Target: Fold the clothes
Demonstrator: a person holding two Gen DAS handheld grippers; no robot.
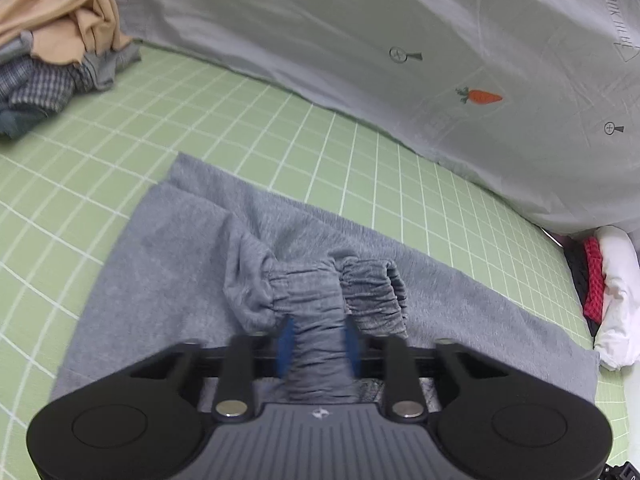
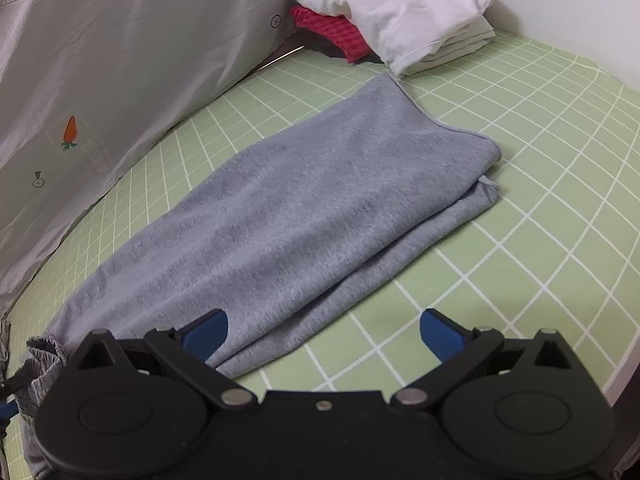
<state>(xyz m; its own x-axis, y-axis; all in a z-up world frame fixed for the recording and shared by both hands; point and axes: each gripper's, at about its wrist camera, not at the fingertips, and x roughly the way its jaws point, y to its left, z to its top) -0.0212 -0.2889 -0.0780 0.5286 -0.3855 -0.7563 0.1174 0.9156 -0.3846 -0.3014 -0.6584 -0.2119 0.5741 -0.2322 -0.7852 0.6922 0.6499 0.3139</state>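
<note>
Grey sweatpants (image 1: 168, 264) lie folded lengthwise on the green grid mat (image 1: 280, 132). My left gripper (image 1: 320, 344) is shut on the gathered elastic waistband (image 1: 320, 312) and holds it bunched up over the flat legs. In the right wrist view the pant legs (image 2: 304, 208) stretch away to the far hems (image 2: 448, 136). My right gripper (image 2: 324, 332) is open and empty, low over the near edge of the legs, with its left fingertip (image 2: 208, 330) over the cloth and its right one over bare mat.
A pile of unfolded clothes, tan and plaid (image 1: 56, 56), sits at the far left. A grey printed sheet (image 1: 400, 40) forms the back wall. Folded white and red garments (image 2: 396, 12) are stacked at the far right corner, also in the left wrist view (image 1: 612, 292).
</note>
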